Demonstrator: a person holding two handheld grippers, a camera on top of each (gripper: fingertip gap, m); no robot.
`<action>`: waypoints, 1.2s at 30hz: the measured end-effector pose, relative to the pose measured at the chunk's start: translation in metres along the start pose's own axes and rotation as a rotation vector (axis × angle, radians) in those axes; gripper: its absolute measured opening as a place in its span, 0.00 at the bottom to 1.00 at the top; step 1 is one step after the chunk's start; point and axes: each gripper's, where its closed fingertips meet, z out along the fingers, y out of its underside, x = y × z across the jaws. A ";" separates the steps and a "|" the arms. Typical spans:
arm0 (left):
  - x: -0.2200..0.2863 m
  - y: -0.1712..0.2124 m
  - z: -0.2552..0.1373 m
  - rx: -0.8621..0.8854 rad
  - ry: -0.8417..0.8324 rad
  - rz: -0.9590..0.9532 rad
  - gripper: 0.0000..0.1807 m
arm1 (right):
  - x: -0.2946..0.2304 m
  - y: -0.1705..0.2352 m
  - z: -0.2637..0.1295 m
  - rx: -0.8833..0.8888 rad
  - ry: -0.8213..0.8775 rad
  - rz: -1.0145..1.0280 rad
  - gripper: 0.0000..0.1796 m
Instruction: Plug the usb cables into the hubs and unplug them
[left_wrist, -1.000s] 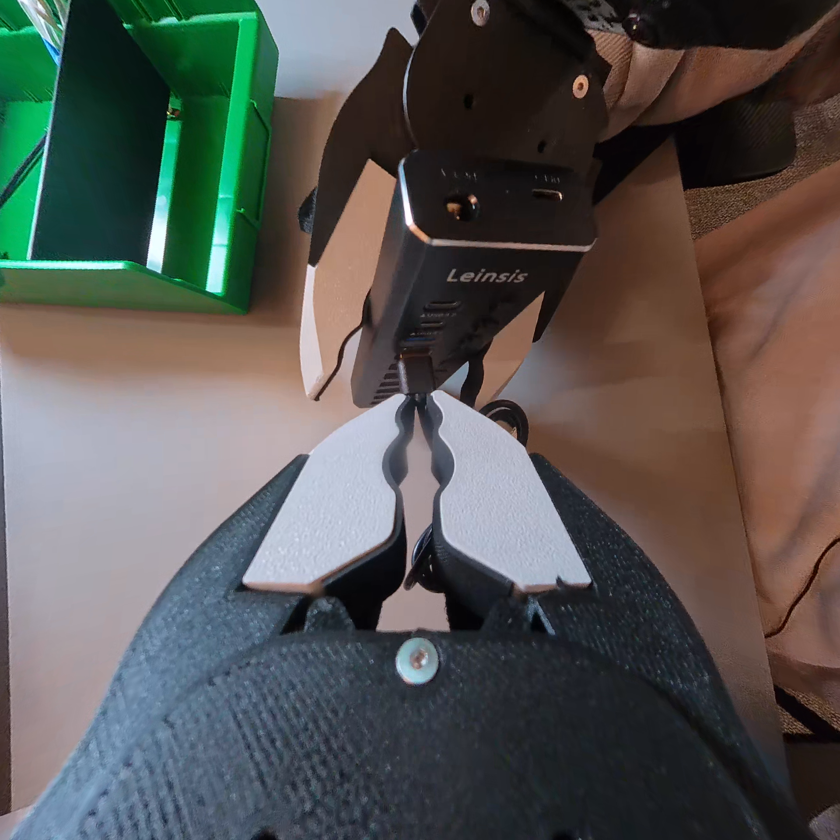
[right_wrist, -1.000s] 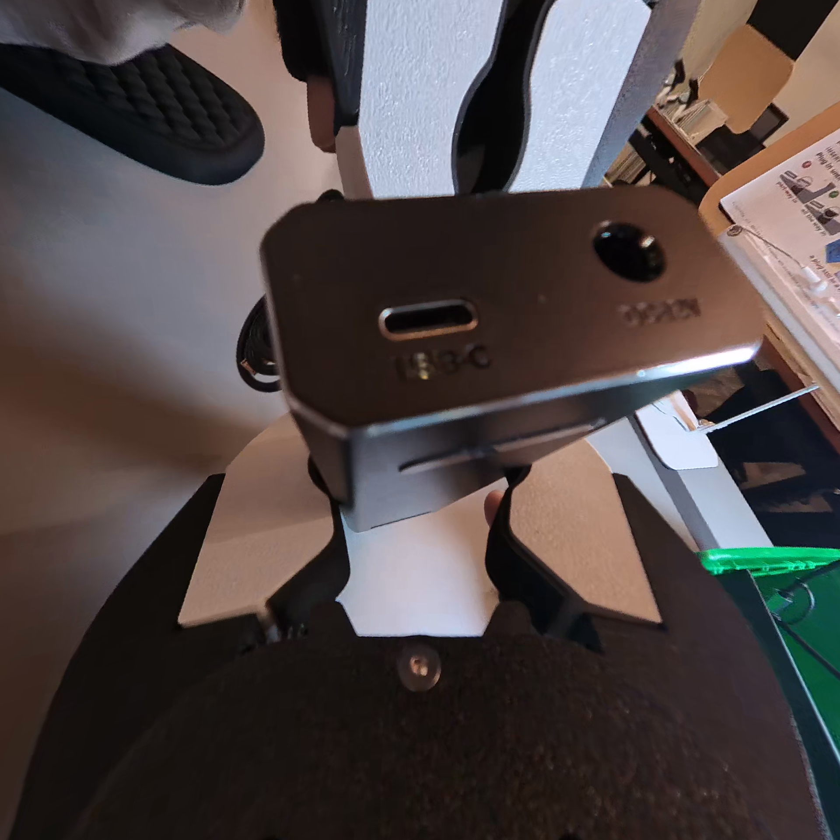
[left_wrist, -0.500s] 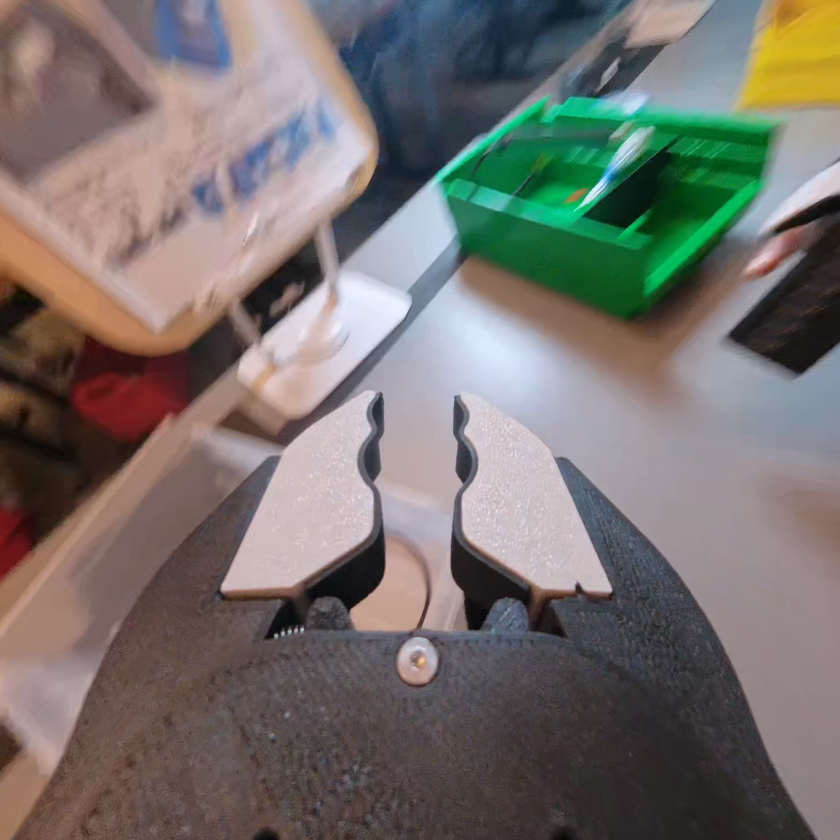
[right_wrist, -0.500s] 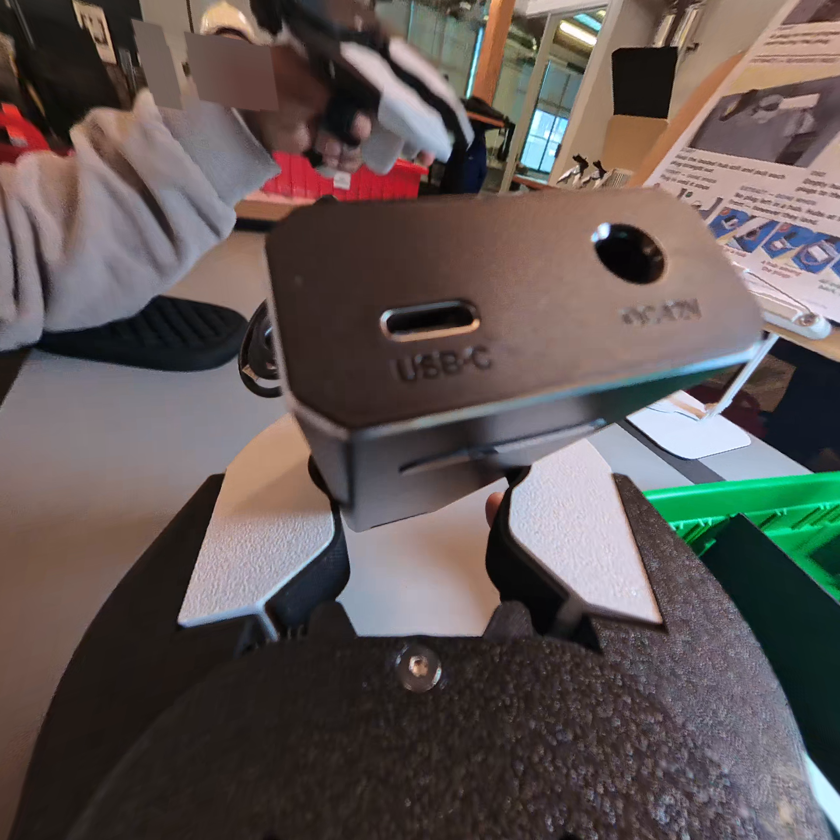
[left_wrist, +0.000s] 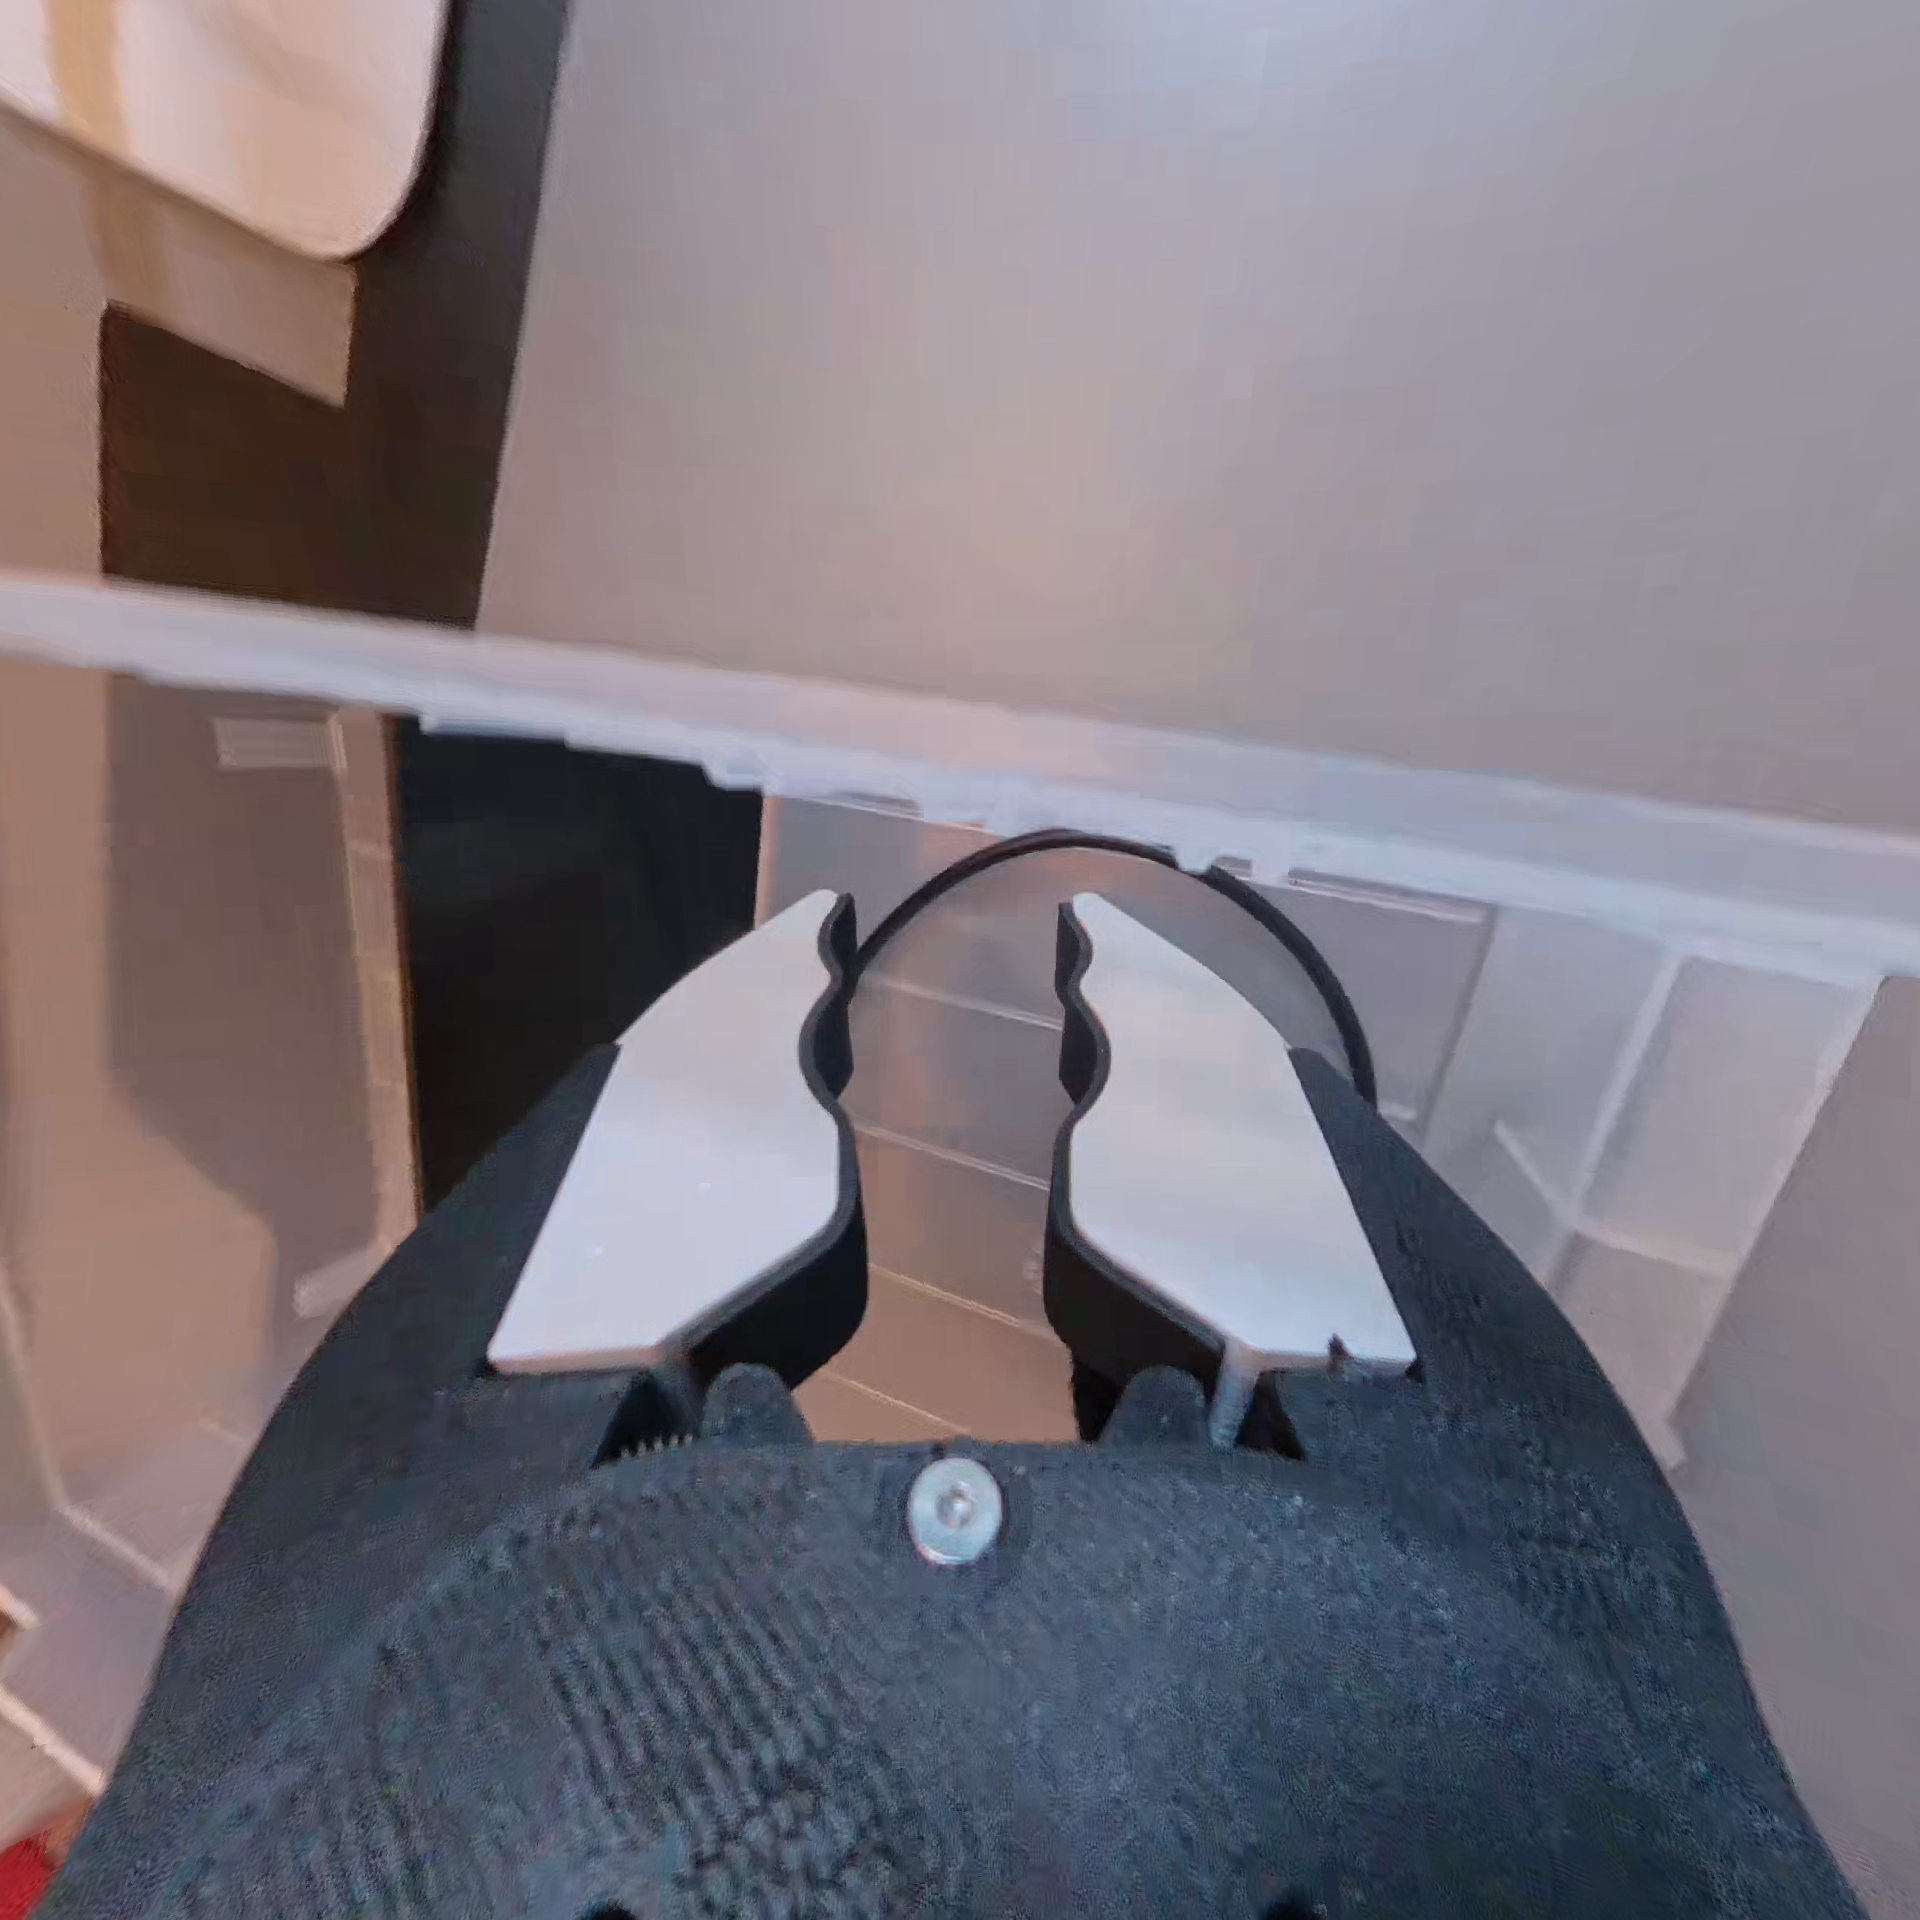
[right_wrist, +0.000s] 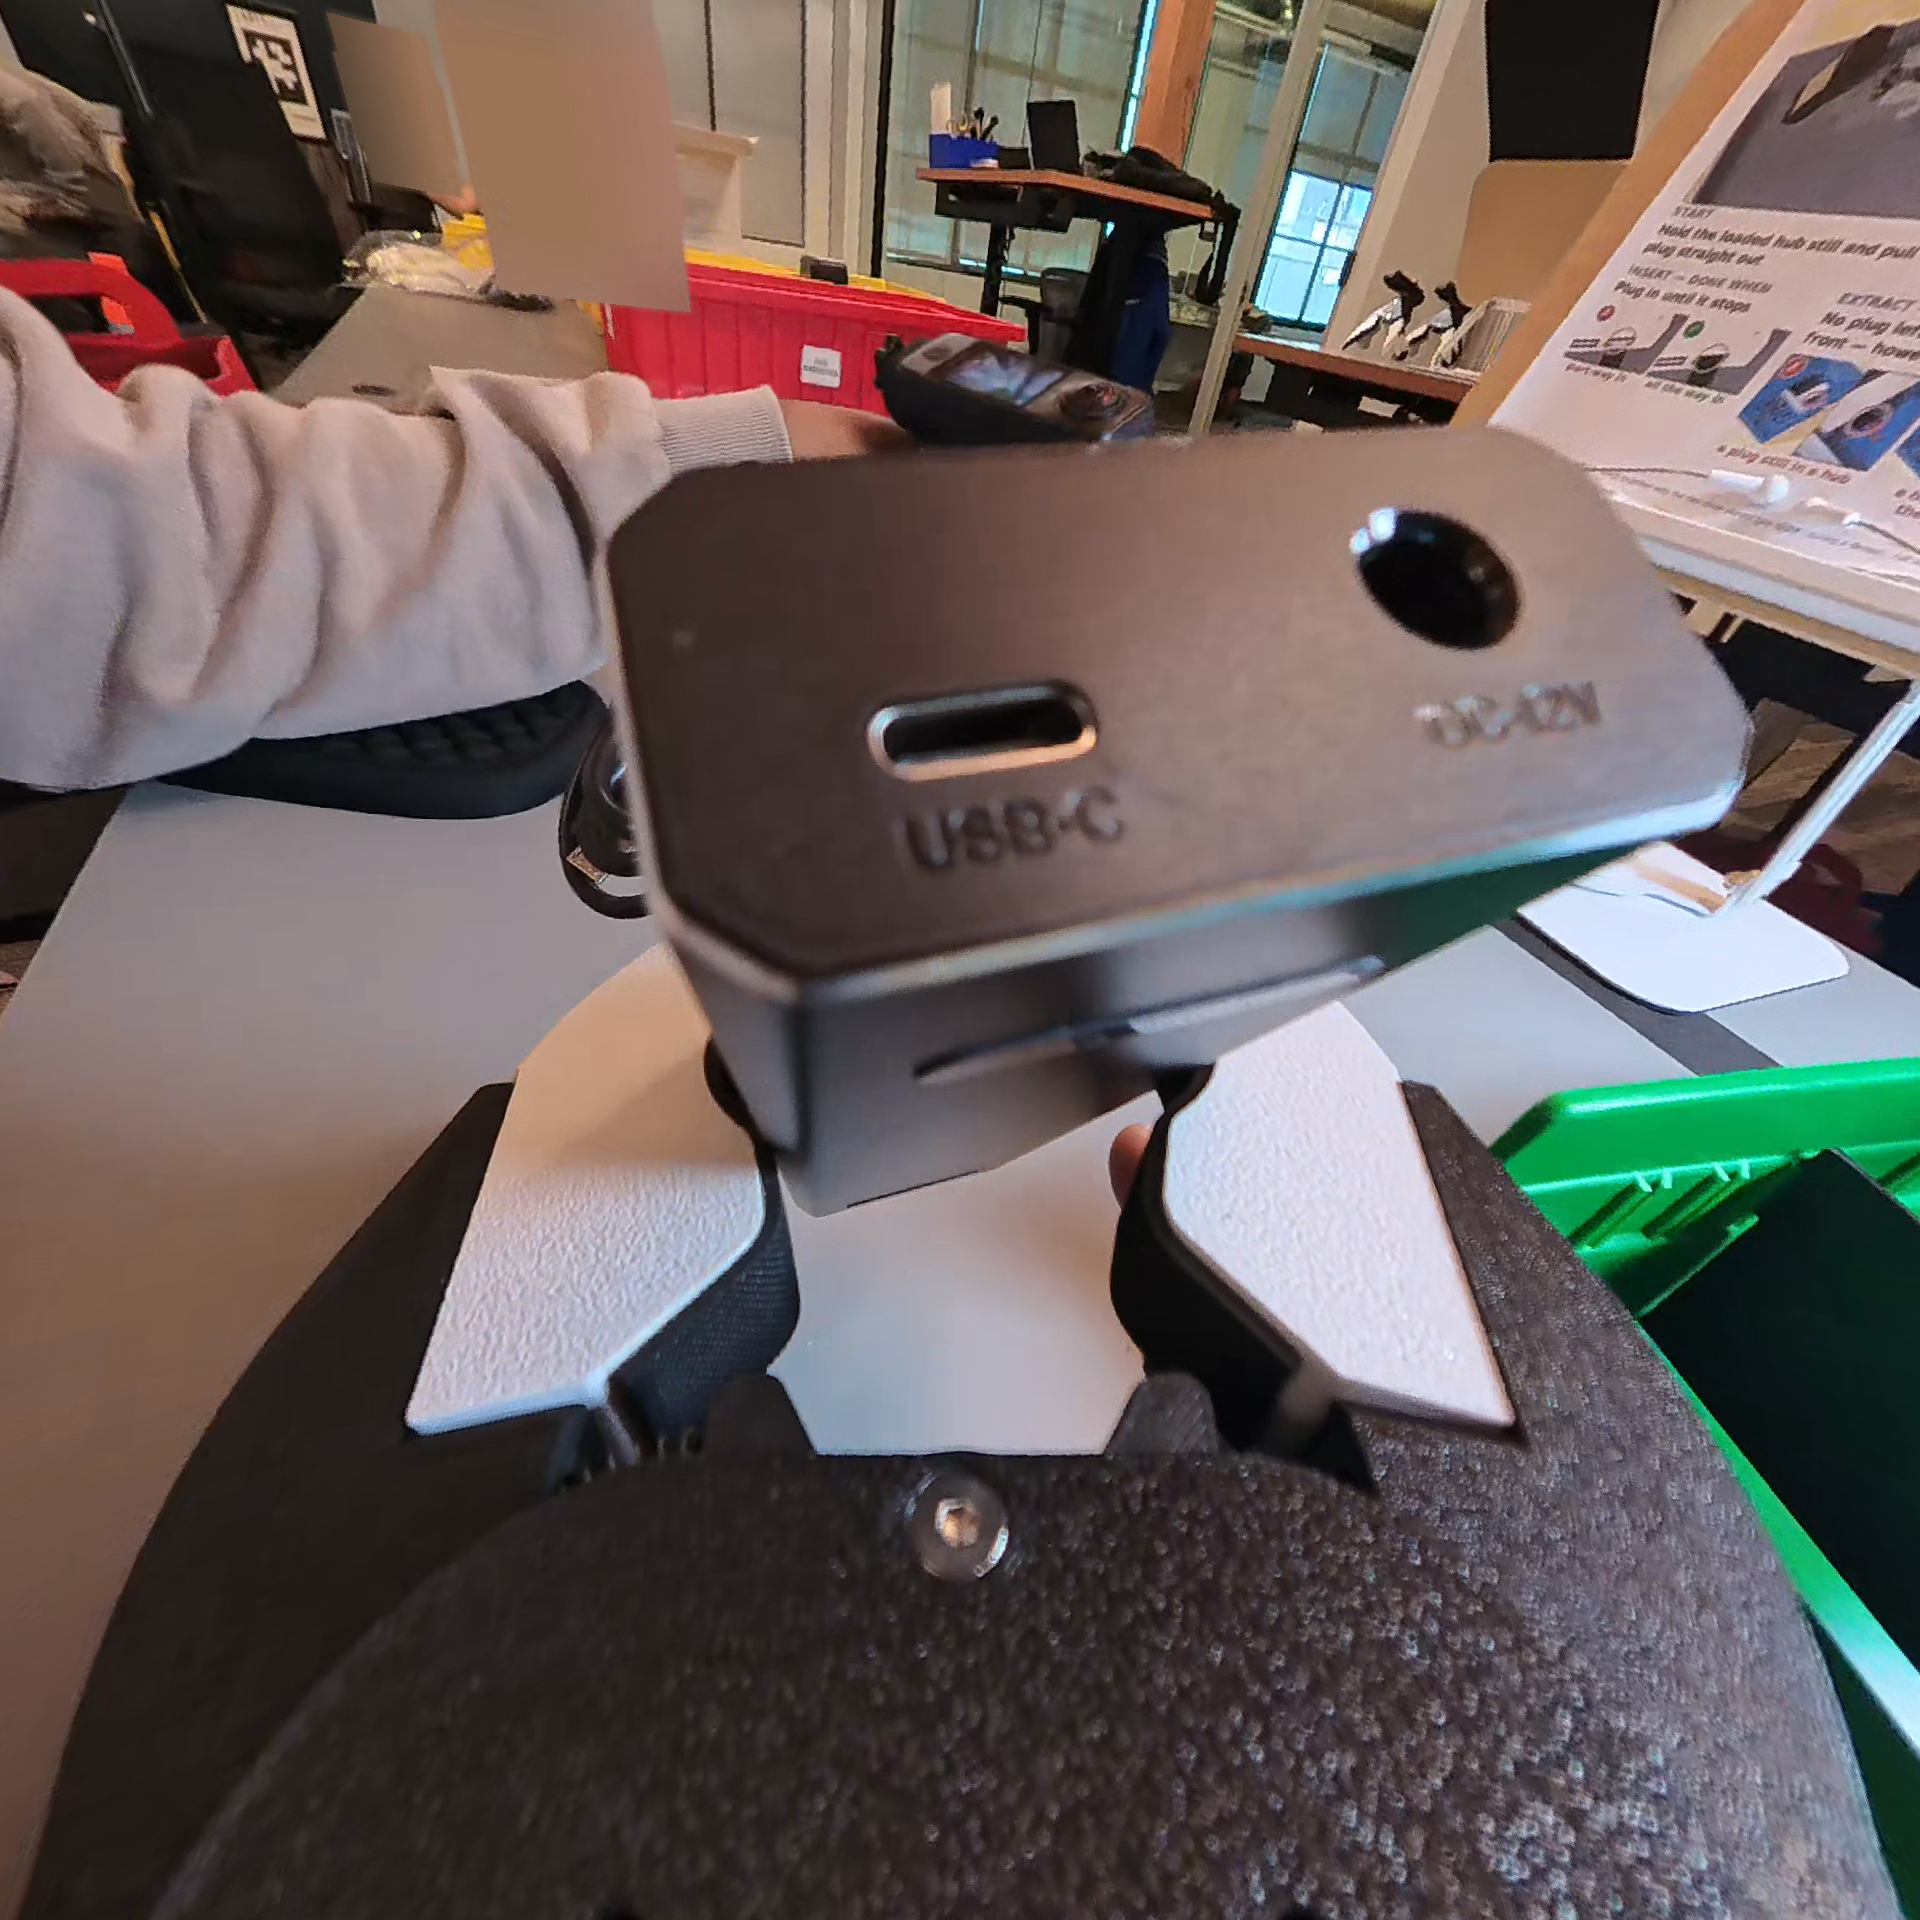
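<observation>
Tongs on the right (right_wrist: 966, 1174) clamp the dark metal USB hub (right_wrist: 1143, 748) above the grey bench (right_wrist: 260, 1039), its end face toward the camera. Left tongs (left_wrist: 956, 914) are spread and empty over a clear plastic bin (left_wrist: 1039, 748), with a black cable (left_wrist: 1039, 844) looping just beyond the tips. Looks like one cable is out; how many remain on the hub, I can't tell. Only the right view shows the hub, a green crate (right_wrist: 1714, 1164) and a sleeved arm (right_wrist: 312, 582); only the left view shows the bin and cable.

1 hub (right_wrist: 1143, 727), 1 black cable loop (left_wrist: 1039, 847), 1 clear bin (left_wrist: 1039, 769), 1 green bin (right_wrist: 1714, 1174), 2 claws (left_wrist: 954, 935) (right_wrist: 966, 1122).
</observation>
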 end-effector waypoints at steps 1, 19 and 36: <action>-0.001 -0.001 0.001 -0.021 0.027 0.056 0.20 | 0.002 0.000 -0.001 0.003 -0.002 0.012 0.42; 0.015 0.019 -0.016 -0.121 0.348 0.249 0.02 | 0.010 0.000 -0.012 0.011 -0.016 0.044 0.42; 0.107 -0.098 -0.187 0.344 0.524 -0.186 0.02 | 0.012 -0.027 -0.026 0.097 0.024 0.021 0.42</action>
